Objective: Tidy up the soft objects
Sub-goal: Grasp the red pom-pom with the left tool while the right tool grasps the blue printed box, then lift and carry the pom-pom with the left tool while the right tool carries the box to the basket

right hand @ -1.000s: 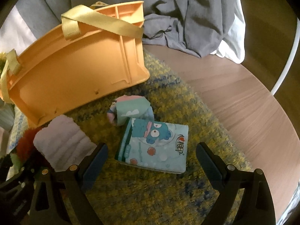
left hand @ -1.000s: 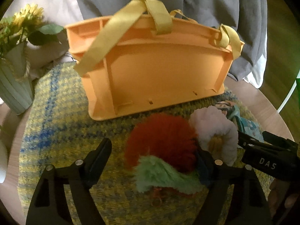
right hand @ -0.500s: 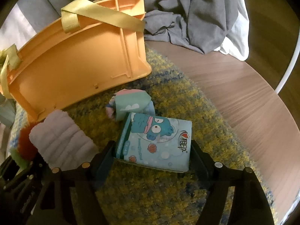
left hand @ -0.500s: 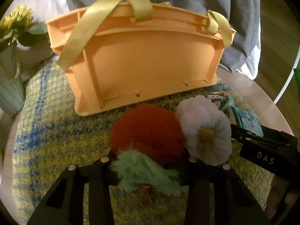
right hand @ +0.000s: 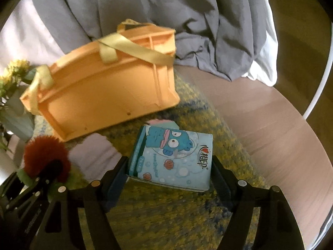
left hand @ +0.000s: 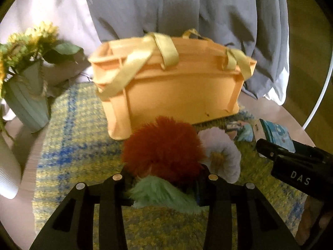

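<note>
Both claws have closed within the last second: left claw (left hand: pixel 164 185) clamped on red-and-green plush toy (left hand: pixel 162 152), right claw (right hand: pixel 169 173) on cartoon tissue pack (right hand: pixel 174 156), both lifting off yellow mat (right hand: pixel 166 218). Orange basket (right hand: pixel 104 95) behind likely receives them.

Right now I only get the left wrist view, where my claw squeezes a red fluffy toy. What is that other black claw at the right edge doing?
Observer: The right claw is shut on a light blue tissue pack, with one finger on each side of it.
Operator: Is anything printed on the pack?
Observer: Yes, a blue cartoon fish with a pink fin on its head, with red shells and bubbles below it.
</note>
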A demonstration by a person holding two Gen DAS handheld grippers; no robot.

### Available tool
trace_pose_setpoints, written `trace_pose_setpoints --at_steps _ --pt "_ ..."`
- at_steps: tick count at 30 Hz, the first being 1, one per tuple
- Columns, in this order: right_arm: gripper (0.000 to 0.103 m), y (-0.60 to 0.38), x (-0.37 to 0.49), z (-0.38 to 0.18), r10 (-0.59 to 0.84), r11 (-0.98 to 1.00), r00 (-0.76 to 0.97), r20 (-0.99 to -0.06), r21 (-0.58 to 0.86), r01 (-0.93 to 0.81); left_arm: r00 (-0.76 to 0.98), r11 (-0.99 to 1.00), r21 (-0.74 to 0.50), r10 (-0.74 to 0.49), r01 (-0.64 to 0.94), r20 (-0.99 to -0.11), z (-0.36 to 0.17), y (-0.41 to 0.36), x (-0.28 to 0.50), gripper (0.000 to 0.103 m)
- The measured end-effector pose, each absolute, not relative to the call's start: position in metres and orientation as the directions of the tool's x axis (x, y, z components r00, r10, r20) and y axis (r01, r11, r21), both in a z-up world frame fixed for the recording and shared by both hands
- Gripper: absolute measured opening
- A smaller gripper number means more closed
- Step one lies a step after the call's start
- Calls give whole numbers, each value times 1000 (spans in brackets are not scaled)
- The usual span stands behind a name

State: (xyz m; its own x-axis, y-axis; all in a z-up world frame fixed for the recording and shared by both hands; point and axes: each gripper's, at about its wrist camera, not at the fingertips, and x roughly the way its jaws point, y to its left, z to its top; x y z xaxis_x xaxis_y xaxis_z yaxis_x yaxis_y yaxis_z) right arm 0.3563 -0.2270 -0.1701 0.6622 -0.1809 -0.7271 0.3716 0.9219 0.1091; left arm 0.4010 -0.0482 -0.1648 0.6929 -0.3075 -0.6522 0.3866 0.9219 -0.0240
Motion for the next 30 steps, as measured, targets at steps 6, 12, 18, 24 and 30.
trace_pose_setpoints --at_steps 6,12,18,24,30 --pt "76 -219 348 -149 -156 938 703 -694 120 326 734 933 -31 -303 360 -607 -140 -35 387 39" --pt "76 -213 340 -127 -130 953 749 -649 127 276 780 940 -17 -292 340 -553 -116 -30 372 39" --pt "76 -209 333 -107 -109 964 782 -614 127 235 814 946 -19 -289 324 -504 -94 -27 360 39" --pt "76 -208 323 -87 -88 972 813 -575 129 196 835 947 -28 -295 319 -465 -74 -26 348 39" --pt "76 -211 317 -68 -71 976 846 -529 138 168 858 950 -35 -296 310 -419 -56 -27 338 39"
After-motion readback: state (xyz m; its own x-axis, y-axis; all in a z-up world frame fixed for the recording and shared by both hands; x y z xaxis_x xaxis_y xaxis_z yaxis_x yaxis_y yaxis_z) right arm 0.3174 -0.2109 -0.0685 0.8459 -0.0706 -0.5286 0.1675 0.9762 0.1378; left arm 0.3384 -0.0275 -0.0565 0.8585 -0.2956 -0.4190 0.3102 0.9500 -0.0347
